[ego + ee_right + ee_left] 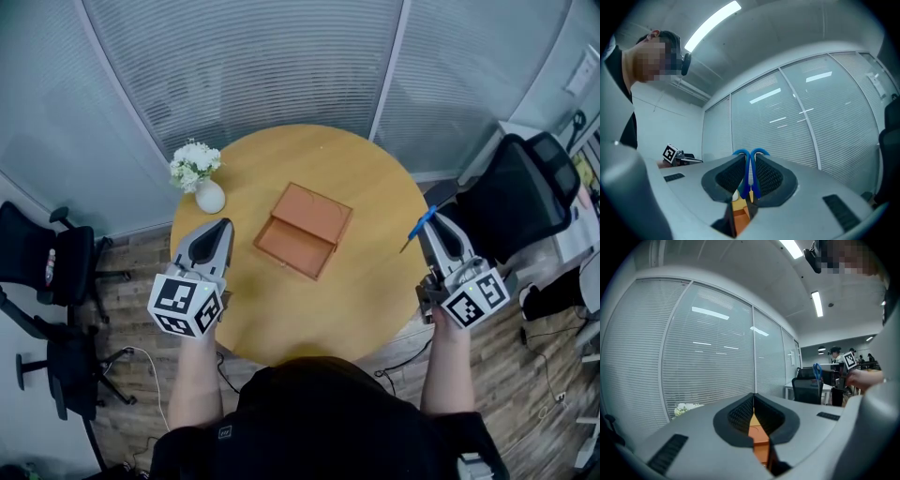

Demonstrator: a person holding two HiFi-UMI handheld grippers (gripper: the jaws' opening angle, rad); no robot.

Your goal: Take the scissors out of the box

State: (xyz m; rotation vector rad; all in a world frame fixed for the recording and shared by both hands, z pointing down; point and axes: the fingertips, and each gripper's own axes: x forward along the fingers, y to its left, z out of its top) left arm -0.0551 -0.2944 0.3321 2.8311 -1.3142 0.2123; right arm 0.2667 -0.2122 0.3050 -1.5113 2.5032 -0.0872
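Round wooden table (pixel 375 202) on grey-brown plank flooring (pixel 131 300), backed by a curved glass partition with closed horizontal blinds (pixel 253 66). Black office chairs on castors: two at the left (pixel 47 258), one at the right (pixel 525 187), with loose cables (pixel 141 361) trailing over the floor near them. Lighting: ceiling strip lamps (pixel 816 303), lit, with their reflections showing as bright bars in the glass.

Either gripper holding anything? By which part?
Right gripper is clamped on the blue scissors by the handles, with the loops sticking out ahead. Left gripper holds nothing.
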